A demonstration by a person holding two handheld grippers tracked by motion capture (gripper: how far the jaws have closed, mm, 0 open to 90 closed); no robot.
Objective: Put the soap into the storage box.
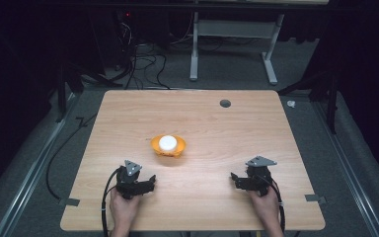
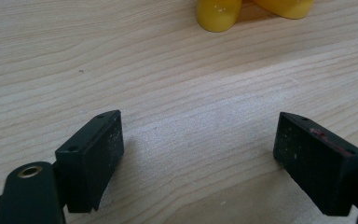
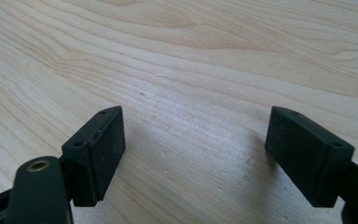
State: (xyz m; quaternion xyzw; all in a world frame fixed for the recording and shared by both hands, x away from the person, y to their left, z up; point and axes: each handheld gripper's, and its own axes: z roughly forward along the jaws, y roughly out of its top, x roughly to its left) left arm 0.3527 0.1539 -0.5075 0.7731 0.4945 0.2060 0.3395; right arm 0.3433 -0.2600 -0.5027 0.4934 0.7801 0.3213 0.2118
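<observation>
An orange-yellow bowl (image 1: 168,146) sits near the middle of the wooden table (image 1: 192,113), with a white round object (image 1: 168,142) inside it. My left gripper (image 1: 150,180) rests near the front left of the table, below and left of the bowl, its jaws open and empty. The left gripper view looks past that gripper (image 2: 198,140) to the bowl's yellow underside (image 2: 219,14) at the top edge. My right gripper (image 1: 234,177) rests near the front right, open over bare wood. In the right gripper view it (image 3: 193,135) holds nothing.
A dark round hole (image 1: 225,103) sits in the table near its back right. Beyond the table are a white desk frame (image 1: 234,34) and loose cables (image 1: 143,64) on the grey floor. Tape tabs mark the front corners (image 1: 316,198).
</observation>
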